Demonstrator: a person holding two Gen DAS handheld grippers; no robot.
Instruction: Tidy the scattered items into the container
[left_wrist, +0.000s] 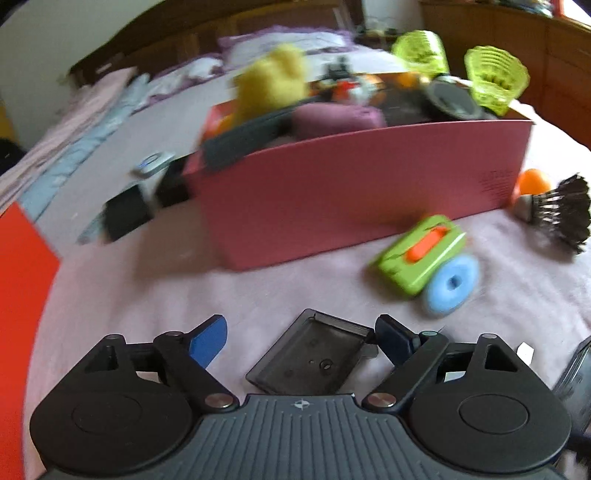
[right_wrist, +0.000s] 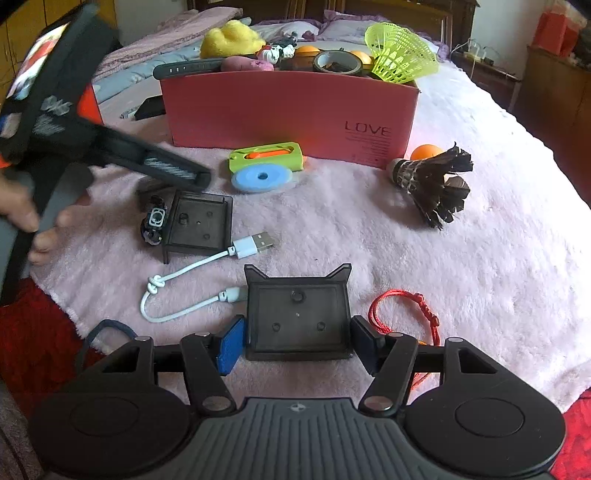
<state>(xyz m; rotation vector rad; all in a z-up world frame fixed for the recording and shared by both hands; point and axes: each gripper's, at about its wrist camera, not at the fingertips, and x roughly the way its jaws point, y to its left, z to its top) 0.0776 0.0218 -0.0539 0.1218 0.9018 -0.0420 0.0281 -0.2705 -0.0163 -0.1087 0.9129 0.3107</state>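
A pink box (right_wrist: 288, 110) marked LOVE stands on the pink blanket, heaped with a yellow plush, a tape roll and lime shuttlecocks. My right gripper (right_wrist: 298, 345) is shut on a smoky dark plastic tray (right_wrist: 297, 317), one pad against each side. My left gripper (left_wrist: 301, 341) is open around a second dark tray (left_wrist: 310, 358); its right pad touches a corner and its left pad stands apart. Before the box (left_wrist: 351, 192) lie a green box cutter (right_wrist: 266, 157), blue ring (right_wrist: 262, 179), black feather shuttlecock (right_wrist: 432, 181) and orange ball (right_wrist: 424, 151).
A white USB cable (right_wrist: 207, 266), a red string bracelet (right_wrist: 406, 306), a small black toy (right_wrist: 155, 221) and a dark hair tie (right_wrist: 107, 328) lie near me. A hand (right_wrist: 37, 221) holds the left gripper. Black boxes (left_wrist: 125, 214) sit left of the pink box.
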